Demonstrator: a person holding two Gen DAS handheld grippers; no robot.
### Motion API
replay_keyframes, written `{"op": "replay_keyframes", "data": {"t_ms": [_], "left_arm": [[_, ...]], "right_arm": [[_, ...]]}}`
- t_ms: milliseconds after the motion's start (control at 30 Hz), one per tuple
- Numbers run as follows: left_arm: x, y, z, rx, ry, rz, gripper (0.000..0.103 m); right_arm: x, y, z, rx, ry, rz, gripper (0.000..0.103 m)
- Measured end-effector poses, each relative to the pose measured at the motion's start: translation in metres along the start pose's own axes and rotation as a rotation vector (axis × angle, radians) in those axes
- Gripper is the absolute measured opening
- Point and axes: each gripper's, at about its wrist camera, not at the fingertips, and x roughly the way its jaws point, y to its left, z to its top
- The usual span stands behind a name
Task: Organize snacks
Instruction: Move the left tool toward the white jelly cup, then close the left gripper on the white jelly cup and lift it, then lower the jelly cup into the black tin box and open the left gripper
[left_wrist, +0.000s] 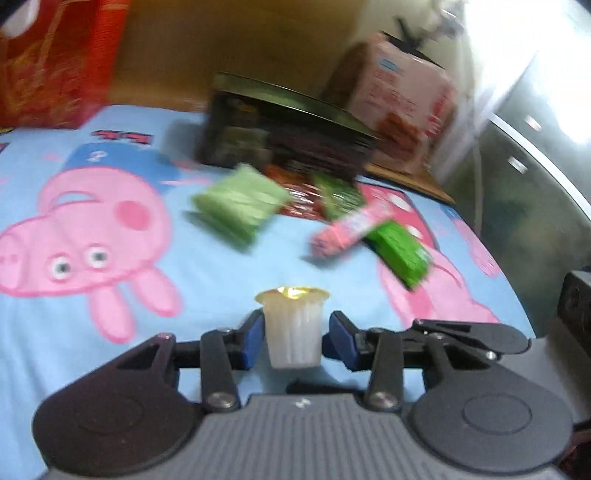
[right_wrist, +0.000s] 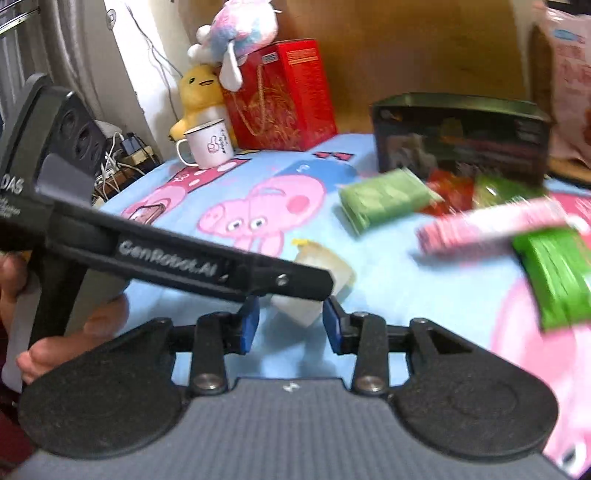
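A small translucent jelly cup (left_wrist: 293, 332) with a gold foil lid sits between the blue pads of my left gripper (left_wrist: 297, 326), which is shut on it above the blue cartoon cloth (left_wrist: 207, 280). In the right wrist view the cup (right_wrist: 325, 269) shows tilted at the tip of one of the left gripper's fingers (right_wrist: 221, 266). My right gripper (right_wrist: 291, 321) is open just behind it and grips nothing. Farther off lie a light green packet (left_wrist: 240, 206), a pink stick pack (left_wrist: 351, 230), a bright green packet (left_wrist: 399, 254) and a red packet (left_wrist: 299, 203), all blurred.
A dark open box (left_wrist: 280, 136) stands behind the snacks, with a pink carton (left_wrist: 402, 99) to its right. A red gift bag (right_wrist: 284, 96), a white mug (right_wrist: 208, 144) and a yellow plush (right_wrist: 199, 92) stand at the far left. A hand (right_wrist: 103, 317) holds the left gripper.
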Motion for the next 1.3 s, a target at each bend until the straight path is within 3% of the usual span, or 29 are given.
{"op": "replay_keyframes", "data": {"t_ms": [67, 200, 367, 500, 567, 633, 667, 833, 967, 1133, 1300], "left_arm": [[0.003, -0.015, -0.002, 0.057, 0.009, -0.031, 0.043], [-0.004, -0.028, -0.006, 0.102, -0.013, -0.037, 0.047], [-0.036, -0.008, -0.002, 0.038, -0.085, -0.013, 0.051], [-0.043, 0.002, -0.011, -0.019, -0.032, -0.081, 0.051], [-0.039, 0.004, -0.02, -0.064, 0.014, -0.152, 0.051], [-0.03, 0.004, -0.026, -0.099, 0.045, -0.179, 0.051], [-0.026, 0.003, -0.027, -0.106, 0.053, -0.179, 0.051], [-0.005, 0.001, -0.02, -0.133, 0.068, -0.159, 0.048], [0.01, -0.001, -0.015, -0.126, 0.084, -0.131, 0.04], [0.003, -0.008, 0.003, -0.074, 0.055, -0.134, 0.04], [0.008, -0.013, 0.046, -0.025, 0.007, -0.12, 0.041]], "right_arm": [[-0.014, 0.001, -0.01, 0.002, -0.01, -0.014, 0.052], [-0.032, -0.003, -0.025, 0.001, -0.011, -0.048, 0.056], [-0.048, -0.012, -0.037, 0.013, -0.032, -0.087, 0.057], [-0.054, -0.011, -0.037, -0.052, -0.063, -0.104, 0.058], [-0.056, -0.012, -0.033, -0.094, -0.082, -0.095, 0.071], [-0.055, -0.01, -0.03, -0.173, -0.096, -0.096, 0.083], [-0.052, -0.009, -0.029, -0.215, -0.096, -0.097, 0.084], [-0.02, 0.001, -0.027, -0.376, -0.023, -0.086, 0.081], [-0.007, -0.006, -0.025, -0.333, -0.008, -0.074, 0.05], [-0.015, -0.009, -0.017, -0.284, -0.068, -0.084, 0.049], [-0.013, -0.019, 0.01, -0.265, -0.147, -0.13, 0.049]]}}
